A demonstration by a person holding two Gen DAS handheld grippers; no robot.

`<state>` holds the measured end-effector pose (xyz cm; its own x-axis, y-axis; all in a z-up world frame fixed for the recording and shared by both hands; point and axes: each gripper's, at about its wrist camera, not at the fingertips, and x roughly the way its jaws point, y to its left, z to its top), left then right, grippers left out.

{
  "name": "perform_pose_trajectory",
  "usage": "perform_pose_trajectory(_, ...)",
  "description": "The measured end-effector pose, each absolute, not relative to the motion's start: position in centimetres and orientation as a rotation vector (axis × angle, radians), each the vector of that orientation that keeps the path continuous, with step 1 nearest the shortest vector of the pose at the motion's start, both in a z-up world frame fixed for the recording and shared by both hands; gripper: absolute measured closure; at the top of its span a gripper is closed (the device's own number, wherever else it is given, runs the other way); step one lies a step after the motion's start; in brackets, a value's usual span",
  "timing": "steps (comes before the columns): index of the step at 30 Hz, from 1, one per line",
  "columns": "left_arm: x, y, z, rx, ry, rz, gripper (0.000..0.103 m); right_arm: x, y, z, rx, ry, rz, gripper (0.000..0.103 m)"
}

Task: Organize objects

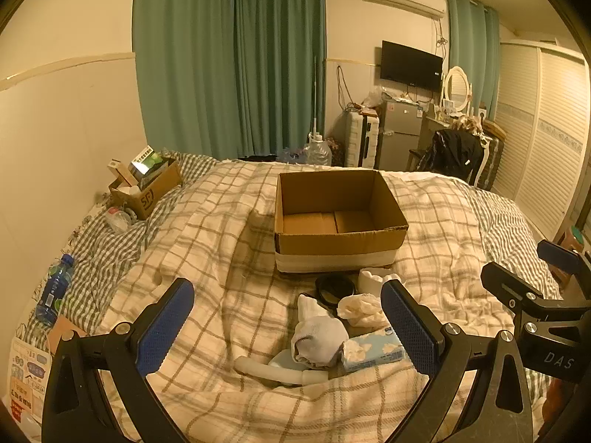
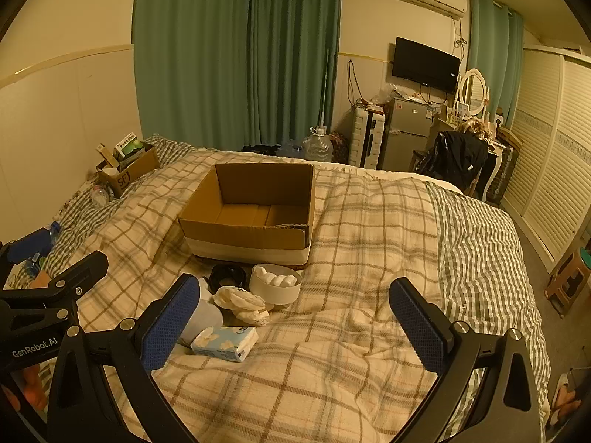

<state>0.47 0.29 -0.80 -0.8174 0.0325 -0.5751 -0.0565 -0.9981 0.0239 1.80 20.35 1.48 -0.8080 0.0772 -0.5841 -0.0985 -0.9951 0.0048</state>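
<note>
Cardboard box (image 1: 338,217) open-topped on bed (image 1: 207,236), straight ahead of left hand-held gripper (image 1: 288,326); jaws spread wide, holding nothing. Between its fingers: rolled white sock (image 1: 317,336), tissue pack (image 1: 373,350), crumpled tissue (image 1: 360,308), black round lid (image 1: 334,288) beyond.

Right wrist view: right hand-held gripper (image 2: 295,325) jaws wide, empty. Cardboard box (image 2: 251,217) ahead, slightly left. White round container (image 2: 275,284), tissue pack (image 2: 225,343) near left finger. Left hand-held gripper at far left.
</note>
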Motion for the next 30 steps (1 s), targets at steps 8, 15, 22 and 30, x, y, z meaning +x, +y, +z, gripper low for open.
perform_pose_trajectory(8,-0.4,0.3,-1.9,-0.995,0.077,2.929,0.000,1.2,21.0,0.5,-0.971,0.068,2.885,0.000)
perform_pose_trajectory(15,-1.6,0.3,-4.3,-1.113,0.067,2.883,0.001,0.1,21.8,-0.8,-1.019,0.066,2.849,0.000)
perform_pose_trajectory(22,-4.0,1.0,-8.6,-1.324,0.087,2.799,0.002,-1.4,22.6,-3.2,-1.112,0.078,2.806,0.000)
perform_pose_trajectory(30,-8.4,2.7,-14.4,-1.544,0.101,2.638,0.010,-3.2,23.5,-6.5,-1.227,0.132,2.769,0.000)
